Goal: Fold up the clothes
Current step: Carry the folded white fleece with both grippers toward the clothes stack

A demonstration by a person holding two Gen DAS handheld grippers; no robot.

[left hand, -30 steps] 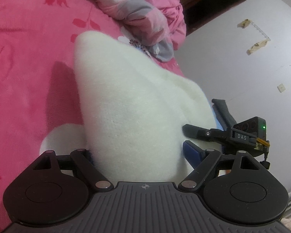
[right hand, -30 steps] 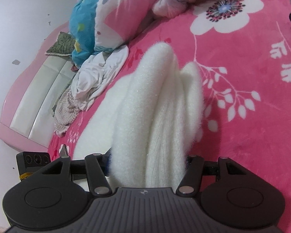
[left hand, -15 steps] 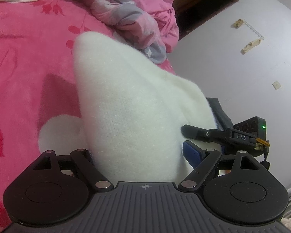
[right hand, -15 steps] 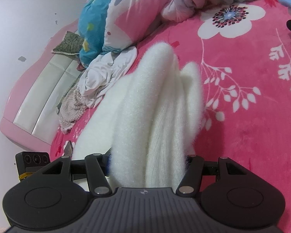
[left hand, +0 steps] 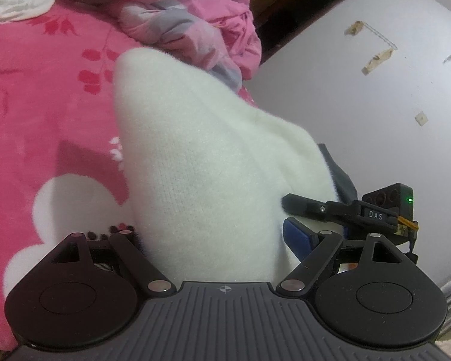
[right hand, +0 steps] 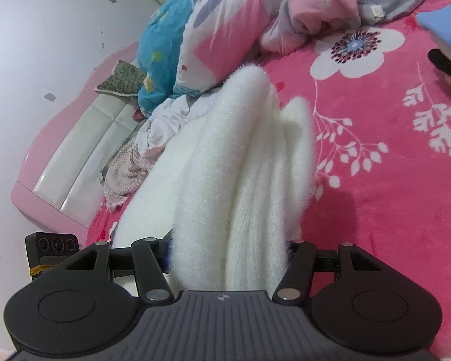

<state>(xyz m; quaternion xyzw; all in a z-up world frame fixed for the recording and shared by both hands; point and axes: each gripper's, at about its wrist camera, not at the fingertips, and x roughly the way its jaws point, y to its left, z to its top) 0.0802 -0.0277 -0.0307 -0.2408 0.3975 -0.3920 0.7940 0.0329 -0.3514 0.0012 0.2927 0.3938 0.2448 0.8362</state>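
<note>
A fluffy white sweater (left hand: 201, 162) is held up over the pink flowered bed (left hand: 33, 114). My left gripper (left hand: 213, 240) is shut on one part of it; the cloth bulges forward and hides the fingertips. My right gripper (right hand: 228, 252) is shut on another part of the same sweater (right hand: 249, 162), which hangs bunched in folds between the jaws. The right gripper also shows at the right in the left wrist view (left hand: 345, 213), close beside the left one. A piece of the left gripper (right hand: 54, 249) shows at the left of the right wrist view.
A rumpled pink and grey quilt (left hand: 195, 15) lies at the bed's far side. A white garment (right hand: 165, 123) and a knitted one (right hand: 120, 177) lie by the pink headboard (right hand: 63, 150). A blue pillow (right hand: 162, 48) and folded clothes (right hand: 448, 30) are nearby.
Both grippers have drifted with the sweater over the bed; more of the quilt and the bed's far side has come into view. The grip on the sweater is unchanged.
</note>
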